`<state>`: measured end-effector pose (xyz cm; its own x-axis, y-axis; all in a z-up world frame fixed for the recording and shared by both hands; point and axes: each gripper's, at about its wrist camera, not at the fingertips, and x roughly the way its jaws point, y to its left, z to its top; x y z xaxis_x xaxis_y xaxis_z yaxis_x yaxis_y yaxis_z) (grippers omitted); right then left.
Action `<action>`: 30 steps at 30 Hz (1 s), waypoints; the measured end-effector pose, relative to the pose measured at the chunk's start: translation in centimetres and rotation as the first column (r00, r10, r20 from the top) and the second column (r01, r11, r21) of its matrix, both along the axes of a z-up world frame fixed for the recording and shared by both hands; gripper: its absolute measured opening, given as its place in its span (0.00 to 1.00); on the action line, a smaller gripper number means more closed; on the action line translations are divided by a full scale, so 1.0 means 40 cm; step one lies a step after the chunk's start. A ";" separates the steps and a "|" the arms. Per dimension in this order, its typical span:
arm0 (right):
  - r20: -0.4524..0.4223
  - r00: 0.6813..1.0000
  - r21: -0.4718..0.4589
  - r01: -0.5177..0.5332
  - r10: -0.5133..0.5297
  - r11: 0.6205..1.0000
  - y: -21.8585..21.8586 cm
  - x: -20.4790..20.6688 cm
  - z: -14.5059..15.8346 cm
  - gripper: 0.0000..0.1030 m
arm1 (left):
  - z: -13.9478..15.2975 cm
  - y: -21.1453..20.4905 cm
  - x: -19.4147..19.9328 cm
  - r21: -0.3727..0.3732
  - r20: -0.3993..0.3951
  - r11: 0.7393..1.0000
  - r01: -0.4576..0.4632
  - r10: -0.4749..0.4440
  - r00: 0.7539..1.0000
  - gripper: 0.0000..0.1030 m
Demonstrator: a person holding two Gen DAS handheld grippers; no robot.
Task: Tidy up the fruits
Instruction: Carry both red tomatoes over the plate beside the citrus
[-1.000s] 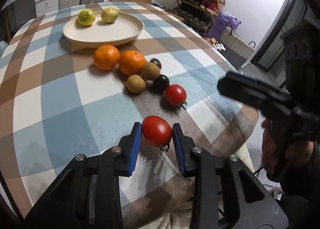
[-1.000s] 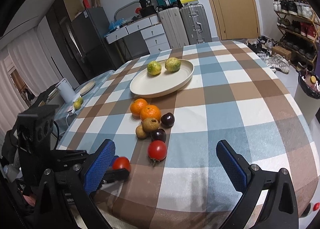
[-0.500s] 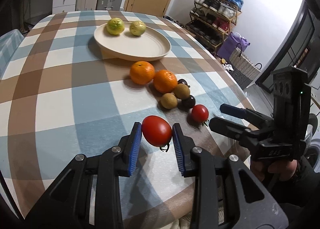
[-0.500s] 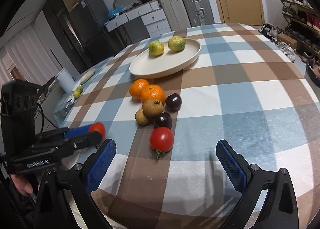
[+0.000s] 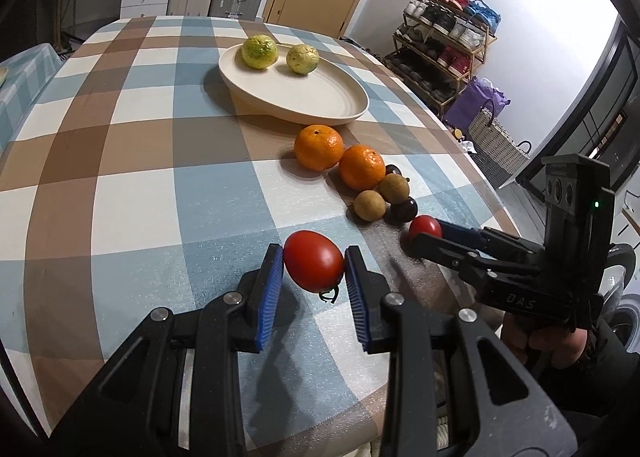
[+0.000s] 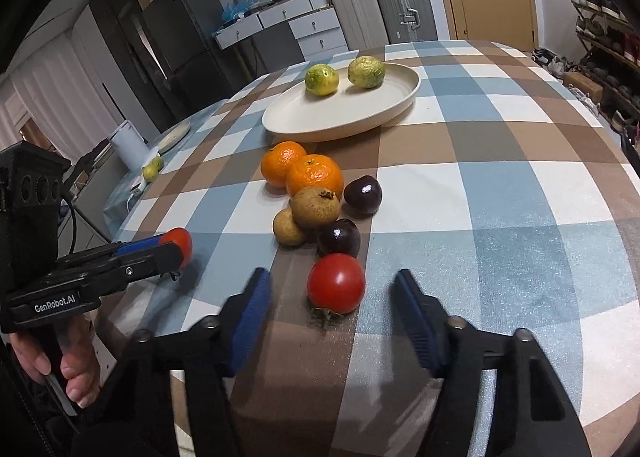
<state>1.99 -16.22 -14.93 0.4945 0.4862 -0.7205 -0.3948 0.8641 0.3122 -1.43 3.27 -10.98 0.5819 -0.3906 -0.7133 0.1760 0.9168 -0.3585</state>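
Left wrist view: left claw [image 5: 314, 271] pinches a red tomato [image 5: 313, 260].
Right wrist view: right claw [image 6: 335, 307] closing around second tomato [image 6: 336, 282], pads apart from it.

From the right hand-held gripper [image 6: 334, 297], whose jaws are closing around a tomato [image 6: 336, 283] without touching it, the way toward 12 o'clock is blocked by a tight cluster: dark plums [image 6: 339, 237], brown fruits [image 6: 316, 207] and oranges [image 6: 315, 176]. At 1 to 3 o'clock the table [image 6: 500, 193] lies bare. The plate [image 6: 304, 119] has open room in its near half.
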 end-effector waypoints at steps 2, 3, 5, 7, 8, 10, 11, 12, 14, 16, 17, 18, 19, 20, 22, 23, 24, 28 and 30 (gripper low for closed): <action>-0.001 1.000 -0.011 -0.009 0.009 1.000 0.004 0.000 -0.001 0.40 | 0.001 0.000 0.001 0.002 0.002 1.000 -0.002 0.002 1.000 0.28; -0.001 1.000 -0.018 -0.018 0.018 1.000 0.007 -0.001 -0.002 0.33 | 0.002 0.000 0.001 0.006 0.004 1.000 -0.002 0.002 1.000 0.28; 0.000 1.000 -0.032 -0.026 0.026 0.999 0.009 -0.001 -0.002 0.28 | 0.004 -0.002 0.002 0.010 0.005 1.000 -0.003 0.002 1.000 0.28; -0.002 0.999 -0.014 -0.033 0.033 0.999 0.005 0.000 0.000 0.28 | 0.006 -0.004 0.003 0.017 0.008 1.000 -0.003 0.003 1.000 0.28; 0.004 0.999 -0.009 -0.034 0.034 0.999 0.002 -0.003 0.002 0.28 | 0.008 -0.006 0.002 0.022 0.010 1.000 -0.004 0.003 1.000 0.28; 0.015 0.999 0.007 -0.034 0.034 0.999 -0.003 -0.008 0.007 0.28 | 0.011 -0.007 0.007 0.029 0.012 1.000 -0.007 0.006 1.000 0.28; 0.024 0.999 0.021 -0.037 0.036 0.999 -0.009 -0.009 0.013 0.28 | 0.013 -0.007 0.011 0.033 0.014 0.999 -0.008 0.008 1.000 0.28; 0.034 0.999 0.028 -0.036 0.035 0.999 -0.014 -0.011 0.018 0.28 | 0.016 -0.009 0.016 0.040 0.016 0.999 -0.010 0.009 1.000 0.28; 0.049 0.998 0.045 -0.036 0.033 0.998 -0.023 -0.012 0.029 0.28 | 0.022 -0.009 0.027 0.051 0.022 0.999 -0.012 0.011 1.000 0.28; 0.054 0.998 0.063 -0.028 0.025 0.998 -0.034 -0.009 0.037 0.28 | 0.029 -0.009 0.042 0.062 0.027 0.998 -0.014 0.012 1.000 0.28; 0.052 0.998 0.078 -0.025 0.021 0.997 -0.042 -0.002 0.043 0.28 | 0.033 -0.009 0.051 0.066 0.029 0.998 -0.014 0.013 1.000 0.28; 0.055 0.998 0.089 -0.024 0.019 0.996 -0.047 0.001 0.047 0.28 | 0.036 -0.009 0.061 0.072 0.030 0.997 -0.015 0.013 0.999 0.28; 0.061 0.998 0.097 -0.020 0.015 0.995 -0.053 0.005 0.053 0.28 | 0.040 -0.009 0.071 0.076 0.032 0.997 -0.016 0.013 0.999 0.28; 0.070 0.997 0.106 -0.016 0.009 0.994 -0.059 0.012 0.060 0.28 | 0.045 -0.008 0.083 0.080 0.034 0.997 -0.015 0.013 0.999 0.28; 0.078 0.997 0.118 -0.013 0.004 0.993 -0.066 0.025 0.069 0.28 | 0.054 -0.009 0.105 0.085 0.041 0.996 -0.017 0.014 0.999 0.28; 0.082 0.997 0.125 -0.012 0.002 0.992 -0.070 0.033 0.074 0.28 | 0.061 -0.009 0.121 0.088 0.046 0.996 -0.018 0.014 0.999 0.28; 0.086 0.996 0.131 -0.011 0.000 0.991 -0.073 0.044 0.079 0.28 | 0.065 -0.008 0.133 0.088 0.048 0.996 -0.020 0.016 0.999 0.28; 0.096 0.995 0.137 -0.015 0.002 0.990 -0.077 0.090 0.094 0.28 | 0.080 0.002 0.199 0.070 0.047 0.997 -0.032 0.028 0.998 0.28; 0.101 0.995 0.137 -0.020 0.006 0.990 -0.076 0.122 0.102 0.28 | 0.086 0.008 0.240 0.062 0.045 0.997 -0.040 0.037 0.998 0.28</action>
<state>6.86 -19.25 -10.87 0.5539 0.5841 -0.5933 -0.4411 0.8103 0.3859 8.15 3.58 -7.53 0.6271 -0.3231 -0.7088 0.1549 0.9435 -0.2931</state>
